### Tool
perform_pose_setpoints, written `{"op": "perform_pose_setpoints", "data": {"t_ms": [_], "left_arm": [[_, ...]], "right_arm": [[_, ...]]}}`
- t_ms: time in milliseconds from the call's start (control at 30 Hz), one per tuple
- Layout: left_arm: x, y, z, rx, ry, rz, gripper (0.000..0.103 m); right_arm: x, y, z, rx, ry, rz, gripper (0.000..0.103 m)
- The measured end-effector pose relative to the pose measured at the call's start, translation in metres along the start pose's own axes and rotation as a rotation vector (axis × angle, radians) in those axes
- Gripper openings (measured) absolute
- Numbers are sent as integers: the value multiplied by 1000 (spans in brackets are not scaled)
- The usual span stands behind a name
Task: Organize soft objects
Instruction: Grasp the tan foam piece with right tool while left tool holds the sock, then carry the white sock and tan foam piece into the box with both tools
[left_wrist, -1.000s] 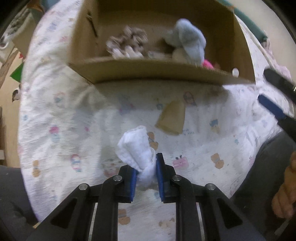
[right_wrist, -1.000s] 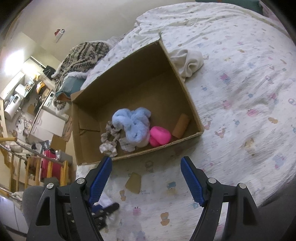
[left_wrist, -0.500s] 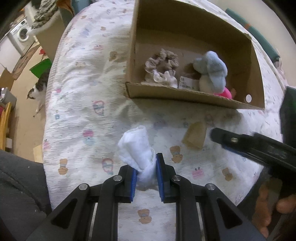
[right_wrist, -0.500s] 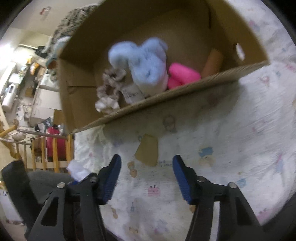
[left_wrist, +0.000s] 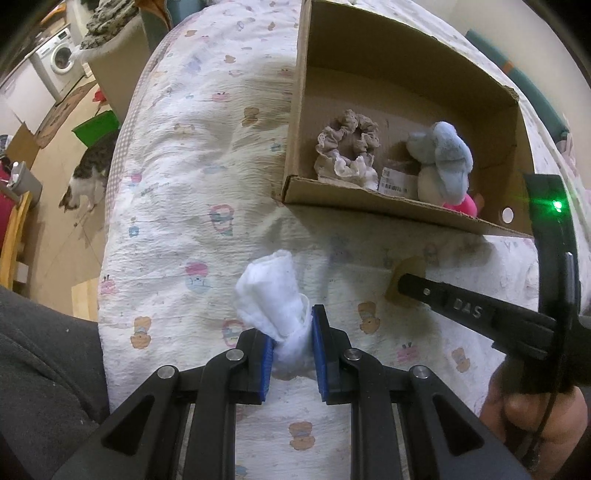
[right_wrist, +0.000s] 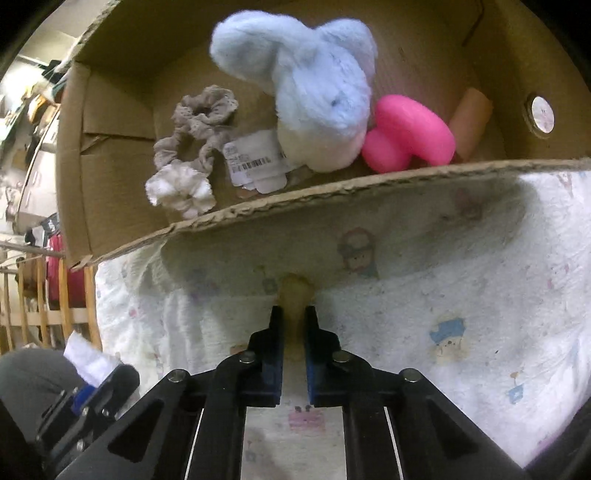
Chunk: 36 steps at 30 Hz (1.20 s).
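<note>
Since the right gripper (right_wrist: 293, 325) has just closed on the thin tan pad (right_wrist: 293, 291) at 6 o'clock below the cardboard box (right_wrist: 332, 192), it could pinch bedsheet (right_wrist: 461, 295) too. Left gripper (left_wrist: 291, 332) clamps the white cloth (left_wrist: 273, 295). Readable: "DAS" on the right tool; the barcode tag (right_wrist: 255, 158) isn't.

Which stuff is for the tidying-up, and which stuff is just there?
For the tidying:
cardboard box
white cloth
tan piece
blue bunny
scrunchies
pink toy

Just there:
cat
washing machine
green bin
</note>
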<state>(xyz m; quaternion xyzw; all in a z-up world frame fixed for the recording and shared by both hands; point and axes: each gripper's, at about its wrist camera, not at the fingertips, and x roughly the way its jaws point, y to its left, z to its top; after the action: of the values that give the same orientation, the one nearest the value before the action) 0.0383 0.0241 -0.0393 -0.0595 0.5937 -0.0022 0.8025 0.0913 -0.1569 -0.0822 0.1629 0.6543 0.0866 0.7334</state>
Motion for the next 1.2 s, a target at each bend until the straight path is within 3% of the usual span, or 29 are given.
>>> {"op": "perform_pose_setpoints", "data": {"t_ms": [433, 633, 867, 967, 1200], "left_arm": [[-2, -6, 3, 13, -44, 34, 17], [-27, -16, 11, 50, -149, 31, 17], [-62, -32, 38, 90, -260, 5, 17], [-67, -39, 54, 106, -275, -9, 17], [-60, -59, 92, 199, -316, 20, 17]], "right_arm": [[-55, -22, -26, -63, -70, 102, 9], [-99, -27, -32, -114, -186, 148, 9], [-142, -33, -17, -152, -317, 159, 9], [-155, -39, -7, -135, -371, 212, 9], [-150, -40, 26, -158, -427, 139, 9]]}}
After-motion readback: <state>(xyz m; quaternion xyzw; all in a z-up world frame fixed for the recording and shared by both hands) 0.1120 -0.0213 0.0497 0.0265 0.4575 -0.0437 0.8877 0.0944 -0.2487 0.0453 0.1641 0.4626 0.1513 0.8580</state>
